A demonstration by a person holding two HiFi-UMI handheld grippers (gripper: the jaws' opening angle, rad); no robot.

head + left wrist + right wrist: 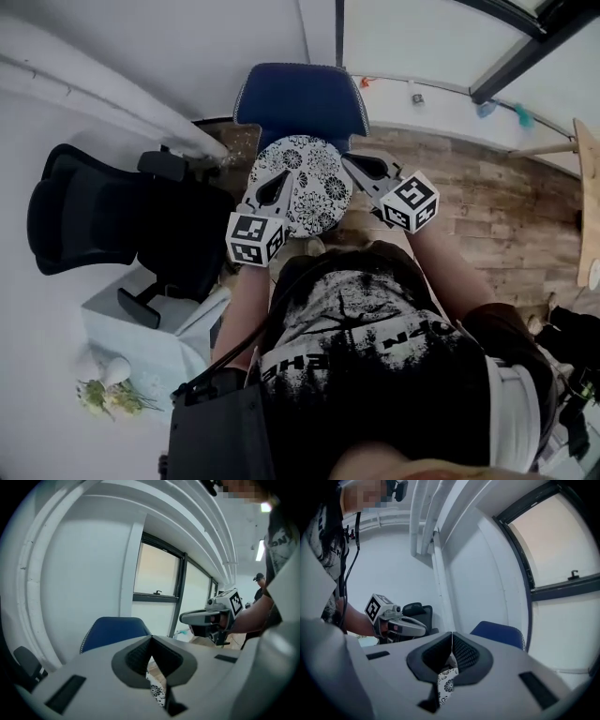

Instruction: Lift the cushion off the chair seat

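The left gripper (278, 183) is pinched shut on the left edge of the floral cushion (307, 178), and the right gripper (359, 167) is pinched shut on its right edge. The cushion is over the front edge of the blue chair (300, 103).

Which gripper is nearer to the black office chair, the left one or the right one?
Left. The left gripper grips the floral cushion at the edge on the side facing the black office chair; the right gripper grips the opposite edge, farther away.
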